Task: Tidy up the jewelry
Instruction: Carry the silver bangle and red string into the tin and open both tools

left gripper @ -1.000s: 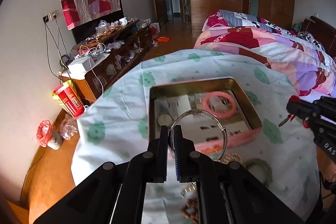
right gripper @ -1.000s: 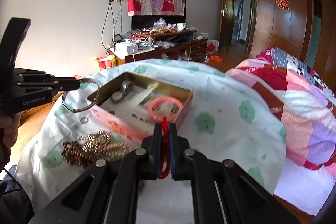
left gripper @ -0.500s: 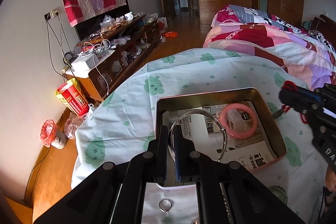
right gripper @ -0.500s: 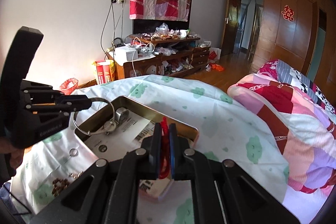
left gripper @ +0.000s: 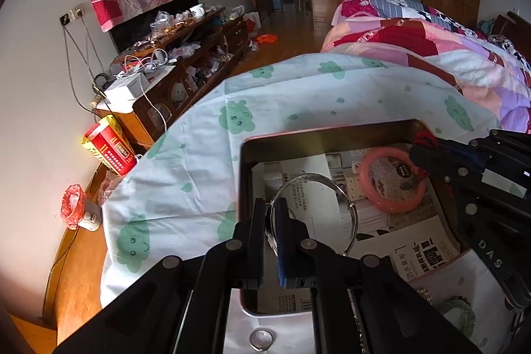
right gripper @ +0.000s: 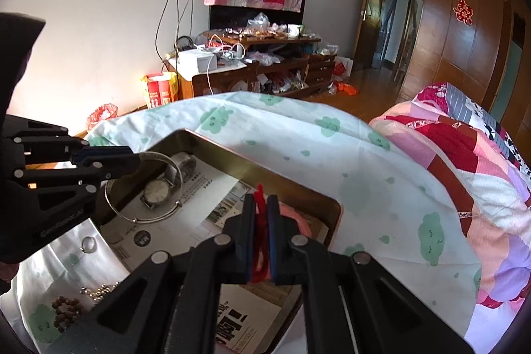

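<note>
My left gripper (left gripper: 272, 216) is shut on a thin silver bangle (left gripper: 353, 211), which hangs over the left part of an open tin (left gripper: 332, 131) lined with printed paper. From the right wrist that left gripper (right gripper: 132, 161) and the silver bangle (right gripper: 156, 217) sit just above a wristwatch (right gripper: 156, 188) lying in the tin (right gripper: 265, 170). My right gripper (right gripper: 261, 204) is shut on a red cord (right gripper: 260, 214) over the tin's right part. A pink bangle (left gripper: 391, 181) lies there, below the right gripper (left gripper: 418, 151).
On the green-patterned cloth (left gripper: 199, 155) by the tin's near side lie a small ring (left gripper: 262, 339), a green bangle (left gripper: 458, 314), brown beads (right gripper: 63, 314) and a pale bead chain (right gripper: 99, 289). A quilted bed (right gripper: 464, 155) is to the right, a cluttered cabinet (right gripper: 259, 68) behind.
Both grippers have moved forward and slightly down over the tin. The silver bangle now hangs inside its rim, and the red cord has come over the pink bangle.
</note>
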